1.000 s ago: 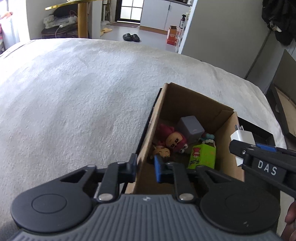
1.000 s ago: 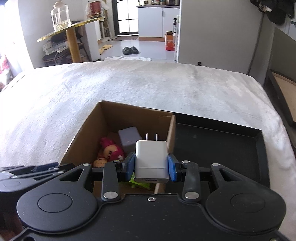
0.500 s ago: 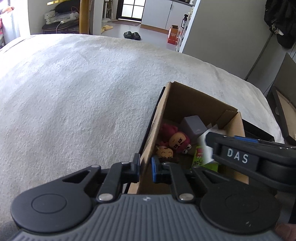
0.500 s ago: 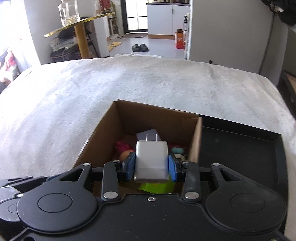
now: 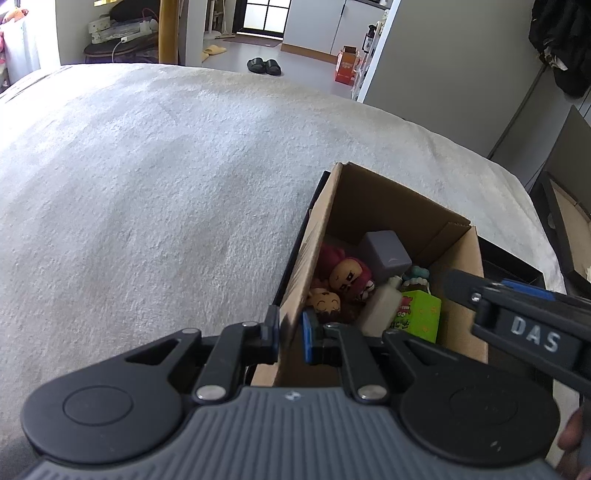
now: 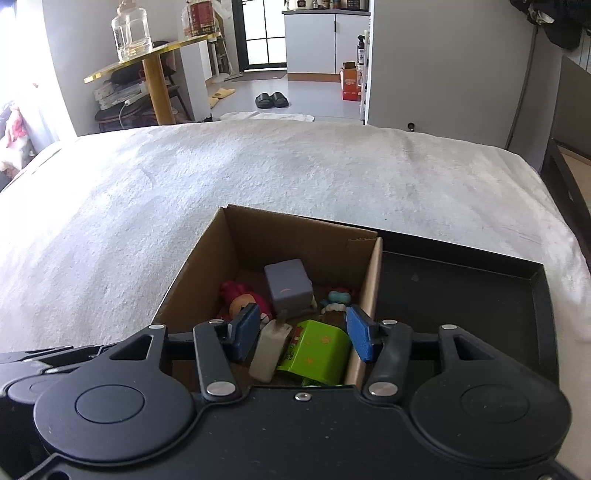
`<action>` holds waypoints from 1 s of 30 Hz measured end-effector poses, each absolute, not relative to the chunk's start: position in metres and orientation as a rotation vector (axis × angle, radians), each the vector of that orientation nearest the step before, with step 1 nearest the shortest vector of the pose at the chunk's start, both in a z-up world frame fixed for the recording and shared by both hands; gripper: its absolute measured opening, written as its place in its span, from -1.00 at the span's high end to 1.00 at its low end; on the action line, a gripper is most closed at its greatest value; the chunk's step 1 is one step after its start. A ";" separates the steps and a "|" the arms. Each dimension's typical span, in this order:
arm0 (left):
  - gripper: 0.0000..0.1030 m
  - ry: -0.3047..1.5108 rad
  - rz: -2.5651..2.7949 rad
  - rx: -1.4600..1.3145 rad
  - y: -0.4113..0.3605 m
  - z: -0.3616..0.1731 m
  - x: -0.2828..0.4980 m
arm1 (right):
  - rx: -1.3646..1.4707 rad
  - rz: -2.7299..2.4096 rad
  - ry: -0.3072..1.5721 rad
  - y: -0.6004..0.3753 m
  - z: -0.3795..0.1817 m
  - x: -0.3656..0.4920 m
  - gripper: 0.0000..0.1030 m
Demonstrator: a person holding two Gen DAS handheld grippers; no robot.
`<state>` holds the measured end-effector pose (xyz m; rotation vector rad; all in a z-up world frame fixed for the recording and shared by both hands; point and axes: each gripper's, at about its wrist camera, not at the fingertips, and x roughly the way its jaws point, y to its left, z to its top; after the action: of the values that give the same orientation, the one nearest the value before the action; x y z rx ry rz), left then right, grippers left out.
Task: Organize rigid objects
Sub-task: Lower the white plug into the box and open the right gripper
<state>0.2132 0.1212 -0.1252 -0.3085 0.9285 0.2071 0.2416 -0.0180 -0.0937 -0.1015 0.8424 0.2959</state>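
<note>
Glass jar [image 6: 132, 35] only in right-wrist view.

box [image 6: 207, 273] is plain brown corrugated cardboard, matt, raw cut edges; sits on a black tray [image 6: 461, 280] w/ a smooth semi-matt finish, prob plastic or painted metal, can't tell; bed cover [image 5: 155, 192] is off-white cloth, nubby rough texture; charger [image 6: 267, 350] = smooth white plastic, slight sheen; green box [image 6: 317, 350] looks glossy, printed; purple cube [image 6: 290, 286] is matt, smooth; red-haired doll [image 5: 349, 273] shiny moulded plastic; gripper pads [image 6: 360, 338] blue, finely textured rubber-ish; gripper bodies matt black plastic w/ shiny metal rivets
</note>
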 end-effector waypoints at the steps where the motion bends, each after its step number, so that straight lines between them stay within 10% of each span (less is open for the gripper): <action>1: 0.77 0.936 0.202 -0.307 0.121 -0.123 0.214 | -0.101 0.291 0.838 -0.019 -0.092 0.241 -0.02; 9: 0.56 0.942 0.191 -0.283 0.112 -0.091 0.207 | -0.081 0.272 0.819 -0.035 -0.067 0.232 -0.02; 23: -0.51 0.889 0.190 -0.187 0.088 -0.040 0.179 | 0.023 0.260 0.861 -0.071 -0.042 0.204 -0.15; 30: -0.67 0.893 0.164 -0.167 0.074 -0.027 0.164 | 0.021 0.209 0.835 -0.096 -0.029 0.190 -0.62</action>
<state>0.1637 0.0744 -0.0265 -0.1673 0.8925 0.1641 0.1900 -0.0959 -0.0294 0.0209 0.8352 0.2090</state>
